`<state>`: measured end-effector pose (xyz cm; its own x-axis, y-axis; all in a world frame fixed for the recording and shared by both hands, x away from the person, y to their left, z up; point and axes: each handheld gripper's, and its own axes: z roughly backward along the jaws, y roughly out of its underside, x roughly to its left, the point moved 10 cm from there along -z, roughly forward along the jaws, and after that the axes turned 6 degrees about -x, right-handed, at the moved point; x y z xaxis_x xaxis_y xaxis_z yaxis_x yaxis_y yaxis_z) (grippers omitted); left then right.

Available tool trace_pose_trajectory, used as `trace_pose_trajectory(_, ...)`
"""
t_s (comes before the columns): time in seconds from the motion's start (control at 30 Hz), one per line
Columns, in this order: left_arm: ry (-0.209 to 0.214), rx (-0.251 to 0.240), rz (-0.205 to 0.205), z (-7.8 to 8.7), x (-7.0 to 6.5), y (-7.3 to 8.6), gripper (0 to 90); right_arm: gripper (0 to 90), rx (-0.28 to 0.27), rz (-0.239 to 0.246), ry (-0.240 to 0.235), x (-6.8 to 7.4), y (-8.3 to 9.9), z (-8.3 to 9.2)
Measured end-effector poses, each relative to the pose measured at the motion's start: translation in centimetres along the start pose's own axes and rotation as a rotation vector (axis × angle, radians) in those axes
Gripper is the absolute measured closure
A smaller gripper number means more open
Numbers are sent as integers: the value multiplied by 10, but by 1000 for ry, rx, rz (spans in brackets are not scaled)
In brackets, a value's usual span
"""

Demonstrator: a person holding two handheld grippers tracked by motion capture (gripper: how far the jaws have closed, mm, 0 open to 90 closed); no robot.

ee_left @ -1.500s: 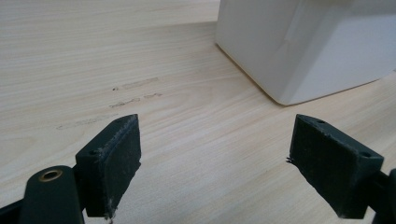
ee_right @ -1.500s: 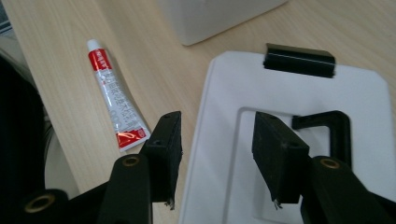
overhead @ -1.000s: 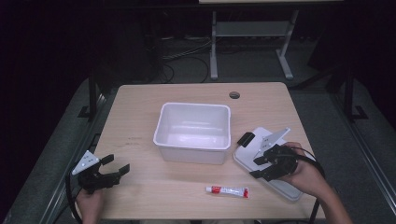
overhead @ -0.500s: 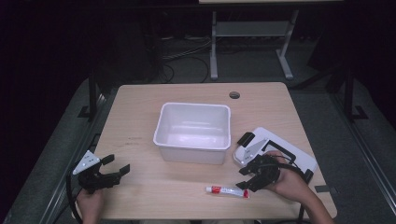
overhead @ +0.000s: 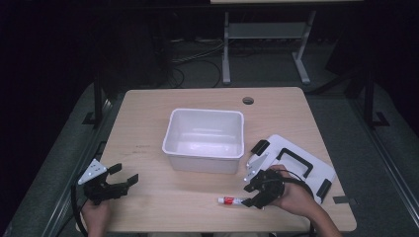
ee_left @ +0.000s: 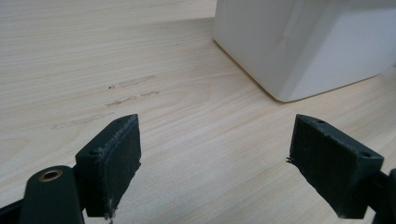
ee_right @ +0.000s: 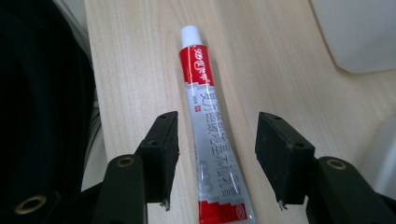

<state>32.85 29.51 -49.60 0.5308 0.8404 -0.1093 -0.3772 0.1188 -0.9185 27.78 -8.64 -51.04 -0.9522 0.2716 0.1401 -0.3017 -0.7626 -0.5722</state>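
Note:
A red, white and silver tube (overhead: 232, 200) (ee_right: 210, 126) with a white cap lies flat near the table's front edge. My right gripper (overhead: 257, 193) (ee_right: 217, 151) is open, and the tube's rear half lies between its jaws without touching either. A white plastic bin (overhead: 206, 140) stands empty in the middle of the table; its corner (ee_left: 299, 46) is in the left gripper view. My left gripper (overhead: 123, 181) (ee_left: 233, 161) rests at the front left of the table, open over bare wood.
A white lid with black handle and clips (overhead: 296, 165) lies flat right of the bin, just behind my right hand. A round cable hole (overhead: 248, 100) sits near the table's far edge. The table's front edge runs close beside the tube.
My right gripper has moved from over the white lid leftward and toward the front edge, and now straddles the tube. The left gripper has stayed put.

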Motion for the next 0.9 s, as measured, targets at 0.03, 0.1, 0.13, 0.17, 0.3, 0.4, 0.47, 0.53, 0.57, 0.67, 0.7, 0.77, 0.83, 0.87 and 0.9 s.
trace_pose_trajectory(0.03, 0, 0, 1, 0, 0, 0, 159, 488, 3, 8, -2, 0, 0, -2)
trace_pose_trajectory(0.1, 1, 0, 2, 0, 0, 0, 159, 492, 12, 15, -8, 1, -1, -6)
trace_pose_trajectory(0.13, 1, 0, 2, 0, 0, 0, 159, 492, 12, 15, -8, 1, -1, -6)
trace_pose_trajectory(0.17, 0, 0, 1, 0, 0, 0, 158, 499, 20, 19, -13, 2, -1, -10)
trace_pose_trajectory(0.3, 2, 1, -1, 0, 0, 0, 159, 515, 30, 27, -17, 3, -2, -16)
trace_pose_trajectory(0.4, 4, 3, -1, -1, 0, 0, 159, 531, 36, 33, -21, 4, -4, -19)
trace_pose_trajectory(0.47, 4, 4, -5, -1, 0, 0, 159, 542, 43, 38, -22, 4, -4, -21)
trace_pose_trajectory(0.53, 3, 5, -6, -1, 0, 0, 159, 547, 46, 42, -21, 4, -4, -22)
trace_pose_trajectory(0.57, 5, 4, -3, -1, 0, 0, 159, 557, 58, 43, -19, 4, -3, -24)
trace_pose_trajectory(0.67, 3, 2, -1, -1, 0, 0, 159, 570, 74, 45, -18, 4, -2, -26)
trace_pose_trajectory(0.7, 3, 2, -2, -1, 0, 0, 159, 577, 77, 46, -16, 3, -2, -27)
trace_pose_trajectory(0.77, 4, 3, -1, -1, 0, 0, 159, 581, 79, 46, -16, 4, -1, -27)
trace_pose_trajectory(0.83, 5, 3, -3, -1, 0, 0, 159, 600, 89, 53, -17, 3, -1, -29)
trace_pose_trajectory(0.87, 5, 4, -3, -1, 0, 0, 158, 605, 90, 53, -17, 3, 0, -30)
trace_pose_trajectory(0.9, 5, 4, -2, -1, 0, 0, 159, 622, 91, 54, -19, 3, 0, -30)
